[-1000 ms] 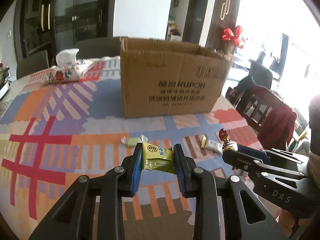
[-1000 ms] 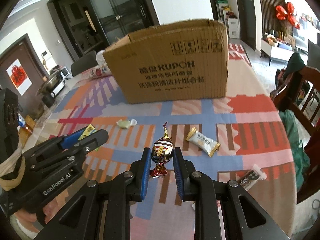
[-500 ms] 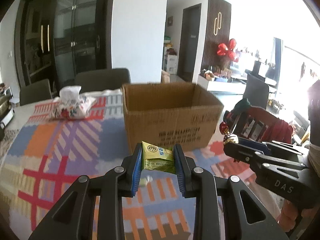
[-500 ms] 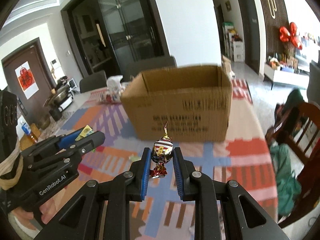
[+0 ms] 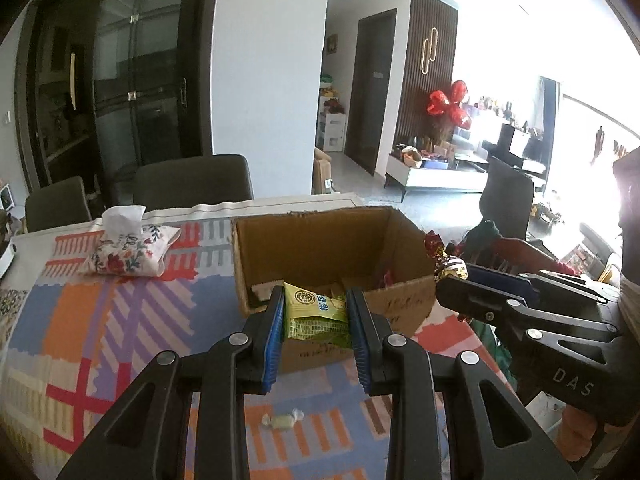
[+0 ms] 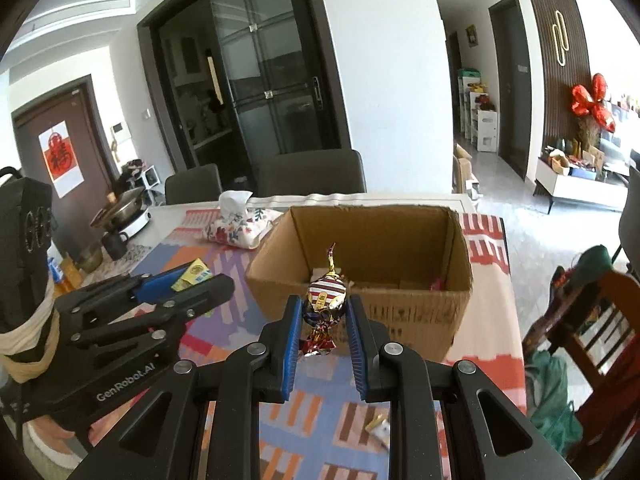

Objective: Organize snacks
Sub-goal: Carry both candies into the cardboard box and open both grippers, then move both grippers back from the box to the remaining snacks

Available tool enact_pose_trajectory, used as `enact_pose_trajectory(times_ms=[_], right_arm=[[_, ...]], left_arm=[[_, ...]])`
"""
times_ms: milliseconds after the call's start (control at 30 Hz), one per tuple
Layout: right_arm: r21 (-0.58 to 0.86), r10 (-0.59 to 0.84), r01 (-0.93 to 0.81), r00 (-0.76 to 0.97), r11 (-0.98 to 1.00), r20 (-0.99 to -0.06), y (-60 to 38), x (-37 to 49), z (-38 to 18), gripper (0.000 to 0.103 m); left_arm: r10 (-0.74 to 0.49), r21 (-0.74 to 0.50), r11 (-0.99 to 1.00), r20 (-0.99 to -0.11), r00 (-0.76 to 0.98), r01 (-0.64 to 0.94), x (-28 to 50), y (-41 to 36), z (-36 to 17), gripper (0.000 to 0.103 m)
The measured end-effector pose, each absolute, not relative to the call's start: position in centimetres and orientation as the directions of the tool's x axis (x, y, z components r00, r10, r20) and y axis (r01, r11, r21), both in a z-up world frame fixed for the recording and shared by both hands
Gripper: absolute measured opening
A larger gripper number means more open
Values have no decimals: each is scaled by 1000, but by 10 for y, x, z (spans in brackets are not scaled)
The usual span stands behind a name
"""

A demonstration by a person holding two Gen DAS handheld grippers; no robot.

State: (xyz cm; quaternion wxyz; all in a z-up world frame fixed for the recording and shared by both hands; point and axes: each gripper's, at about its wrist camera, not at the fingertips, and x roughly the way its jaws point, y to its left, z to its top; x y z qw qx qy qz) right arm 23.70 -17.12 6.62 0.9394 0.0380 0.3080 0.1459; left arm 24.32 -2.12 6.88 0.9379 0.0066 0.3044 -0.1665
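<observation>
Snacks heading for the box, both hands loaded

Snacks are getting carried to the cardboard box (image 5: 320, 248) right now, so this looks like the transport step with the drop coming up. The left tongs (image 5: 316, 320) are clamping a green-and-yellow snack packet (image 5: 314, 314), and they're hovering just short of the box's near wall, above the worktop (image 5: 80, 320). The right tongs (image 6: 324, 322) are pinching a foil-wrapped candy (image 6: 325, 300) with striped wrapping, also sitting in front of the near rim rather than over the opening. A few wrappers are already lying inside the box, as far as I can tell.

My guess for the next move: both tongs are needing to push forward past the rim so each snack is hanging over the opening, then loosen. A pale wrapped candy (image 5: 282, 420) and a small white packet (image 6: 380, 426) are lying loose on the worktop, so more trips are probably waiting. A floral tissue pack (image 5: 130, 250) is sitting off to the left, well apart from the box.
</observation>
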Motion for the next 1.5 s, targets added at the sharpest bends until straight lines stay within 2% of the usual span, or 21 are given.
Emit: enact_pose_trajectory(times_ms=[400,733,800,833,867,900,933,967,1033,1167,1267,1500], right_arm=[[133,274,-242,773,961,-573,-176,285,75,24],[125,248,-217,755,968,-608,-186,317,64,24],[115,235,-209,756,971,-611,-188,322,63,24],[108,227,-204,757,973,-613,-188,324,62,24],[93,212,-197,758,976,-616,-186,325,61,27],[81,198,-188,759,979,-620,-186,325,61,33],[72,179,-172,764,982,-620,-187,324,60,49],[68,172,-166,770,984,-615,-188,321,60,53],[46,154,-159,777,986,-610,-190,315,61,53],[48,147,-150,777,988,-611,-196,299,59,53],[46,133,-133,792,990,-596,-202,278,58,59],[71,125,-103,808,992,-576,-216,233,49,60]], left_arm=[[-313,-97,943,-583,750,318,294,-33,73,30],[-282,-80,951,-624,728,300,329,-44,61,32],[-269,-75,955,-633,726,288,336,-45,56,38],[-258,-67,958,-635,729,280,338,-46,55,49],[-239,-55,963,-636,734,265,337,-46,55,57],[-221,-43,967,-629,746,250,334,-45,55,58],[-217,-37,968,-625,750,249,331,-45,56,60],[-207,-24,969,-622,755,246,327,-44,57,63],[-181,1,973,-611,771,230,316,-43,60,69],[-190,18,969,-581,791,247,294,-43,65,73],[-221,16,960,-569,792,279,274,-48,65,73],[-254,51,941,-544,800,333,226,-61,59,76]])
